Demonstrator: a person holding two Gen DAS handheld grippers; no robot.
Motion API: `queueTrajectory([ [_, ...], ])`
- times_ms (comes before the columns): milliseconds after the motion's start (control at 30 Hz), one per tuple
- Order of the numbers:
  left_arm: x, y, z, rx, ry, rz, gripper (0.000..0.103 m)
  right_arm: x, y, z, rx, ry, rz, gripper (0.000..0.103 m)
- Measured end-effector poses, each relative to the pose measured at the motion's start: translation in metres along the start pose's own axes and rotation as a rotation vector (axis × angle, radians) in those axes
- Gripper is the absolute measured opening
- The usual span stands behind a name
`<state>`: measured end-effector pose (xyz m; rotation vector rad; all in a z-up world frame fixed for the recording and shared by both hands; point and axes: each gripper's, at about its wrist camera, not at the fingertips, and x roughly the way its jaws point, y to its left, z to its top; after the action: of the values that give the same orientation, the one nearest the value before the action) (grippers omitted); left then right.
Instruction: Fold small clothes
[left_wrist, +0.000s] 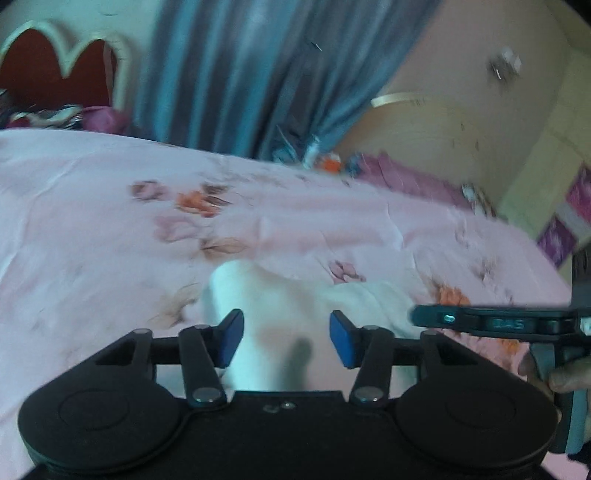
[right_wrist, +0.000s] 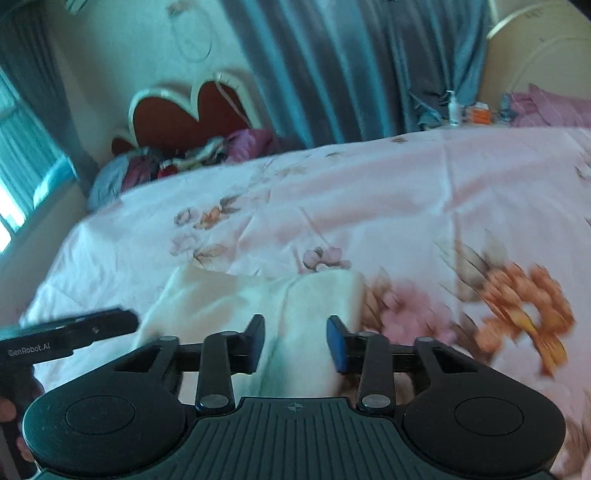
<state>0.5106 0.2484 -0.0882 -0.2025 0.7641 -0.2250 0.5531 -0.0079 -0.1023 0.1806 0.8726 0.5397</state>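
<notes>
Pink flowered bedsheet (right_wrist: 369, 206) covers the bed under both tools. Left gripper (left_wrist: 286, 338) and right gripper (right_wrist: 295, 343) each stand open and hold nothing; the white garment (right_wrist: 229, 299) lies on the sheet between and ahead of their fingers. Behind are a grey curtain (right_wrist: 332, 62) and red headboard (right_wrist: 192, 114). "GenRobot.AI" stands on the left tool.

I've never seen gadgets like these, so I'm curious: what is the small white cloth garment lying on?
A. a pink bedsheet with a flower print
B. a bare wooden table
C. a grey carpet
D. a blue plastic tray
A: the small white cloth garment lies on the pink flower-printed bedsheet, in front of both open grippers, left gripper and right gripper.
</notes>
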Motion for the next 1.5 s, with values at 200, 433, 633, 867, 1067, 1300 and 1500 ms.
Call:
queueTrajectory([
  [200,0.037,-0.004,-0.006,0.056,0.093,0.021,0.031,0.039,-0.010,-0.004,-0.076,0.059,-0.075,0.021],
  [433,0.040,-0.005,-0.006,0.069,0.099,0.023,0.031,0.038,-0.013,-0.002,-0.079,0.060,-0.073,0.021],
  [633,-0.006,-0.028,-0.011,0.129,0.012,0.024,0.029,-0.012,0.009,-0.012,-0.118,0.005,0.026,0.021],
  [867,0.005,-0.043,-0.039,0.168,0.096,0.050,0.028,-0.001,0.017,-0.041,-0.222,0.078,-0.030,0.021],
  [1067,0.001,-0.045,-0.044,0.139,0.078,0.069,0.028,-0.004,0.015,-0.044,-0.214,0.069,-0.028,0.021],
  [1300,-0.022,-0.047,-0.056,0.112,0.049,0.049,0.029,-0.040,0.026,-0.055,-0.217,0.054,0.031,0.021],
  [1500,-0.040,-0.049,-0.076,0.074,0.040,0.037,0.029,-0.046,0.040,-0.088,-0.272,0.131,0.048,0.021],
])
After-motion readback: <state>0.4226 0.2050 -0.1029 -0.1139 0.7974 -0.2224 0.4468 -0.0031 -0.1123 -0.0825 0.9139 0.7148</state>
